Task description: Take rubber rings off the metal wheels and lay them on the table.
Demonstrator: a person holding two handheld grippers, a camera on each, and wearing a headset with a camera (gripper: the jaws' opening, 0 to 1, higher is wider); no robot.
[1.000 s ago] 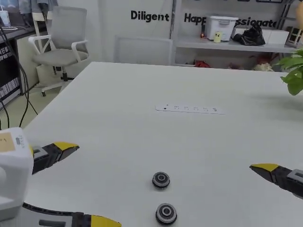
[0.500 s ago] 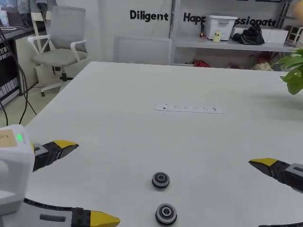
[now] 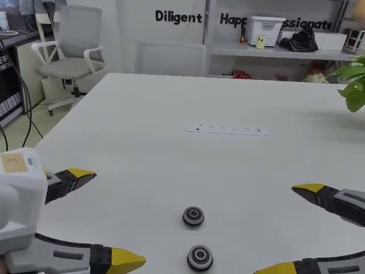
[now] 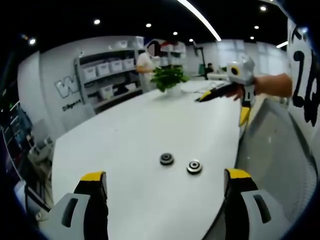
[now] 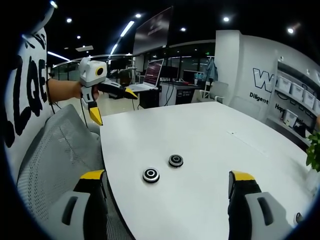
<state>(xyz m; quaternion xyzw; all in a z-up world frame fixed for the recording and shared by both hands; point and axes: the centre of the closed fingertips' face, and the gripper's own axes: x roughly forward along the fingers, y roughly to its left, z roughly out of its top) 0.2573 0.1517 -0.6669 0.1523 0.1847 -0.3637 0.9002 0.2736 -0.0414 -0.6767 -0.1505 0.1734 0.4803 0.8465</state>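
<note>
Far wheel (image 3: pixel 193 217), near wheel (image 3: pixel 200 257) flat on table (image 3: pixel 228 171); rings (image 3: pixel 190 258) probably on, too small to confirm. Left gripper (image 3: pixel 118 219), right gripper (image 3: pixel 275 229) flank them, jaws wide and empty, ready to reach.

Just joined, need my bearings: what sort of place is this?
Likely an office or lab workspace: a large white table with a power strip, an office chair, and wall shelves holding storage boxes.
</note>
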